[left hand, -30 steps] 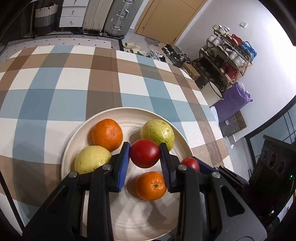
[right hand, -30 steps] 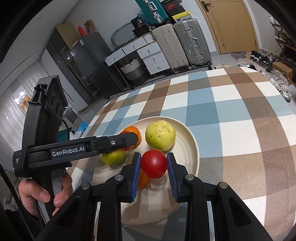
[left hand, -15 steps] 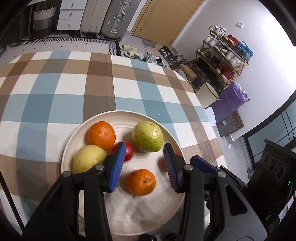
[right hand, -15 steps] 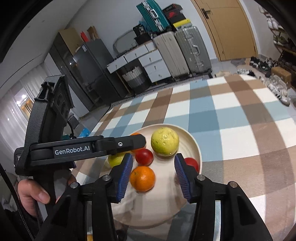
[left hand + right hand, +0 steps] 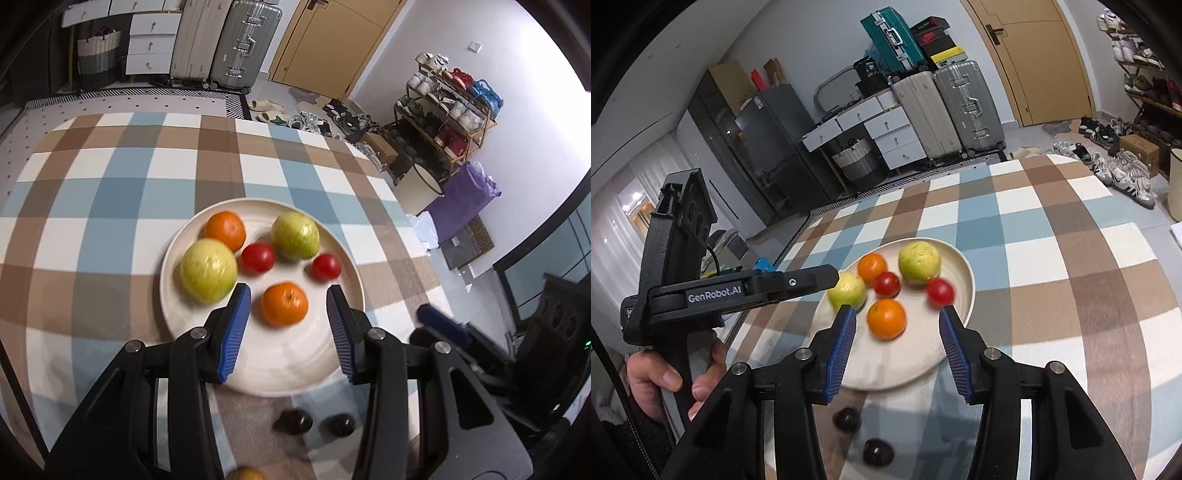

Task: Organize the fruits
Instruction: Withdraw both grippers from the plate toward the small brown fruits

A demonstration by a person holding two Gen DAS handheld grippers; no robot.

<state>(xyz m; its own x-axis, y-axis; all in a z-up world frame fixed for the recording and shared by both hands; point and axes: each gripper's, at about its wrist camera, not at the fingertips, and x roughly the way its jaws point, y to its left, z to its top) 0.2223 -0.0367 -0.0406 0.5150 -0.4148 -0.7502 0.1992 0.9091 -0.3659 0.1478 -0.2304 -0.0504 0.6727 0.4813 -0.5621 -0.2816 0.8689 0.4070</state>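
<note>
Six fruits sit on the plate (image 5: 258, 373) mid-frame; left gripper (image 5: 288, 325) and right gripper (image 5: 897, 347) both spread, holding nothing.

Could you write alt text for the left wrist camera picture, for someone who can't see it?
A white plate on a checked tablecloth holds two oranges, two green fruits and two red ones. The open left gripper hovers over its near edge.

Fruit on the plate (image 5: 328, 369) smeared by blur, 2 dark round things (image 5: 293, 422) on the bench too fuzzy to name, yellow fruit (image 5: 245, 473) cut off by the bottom edge.
</note>
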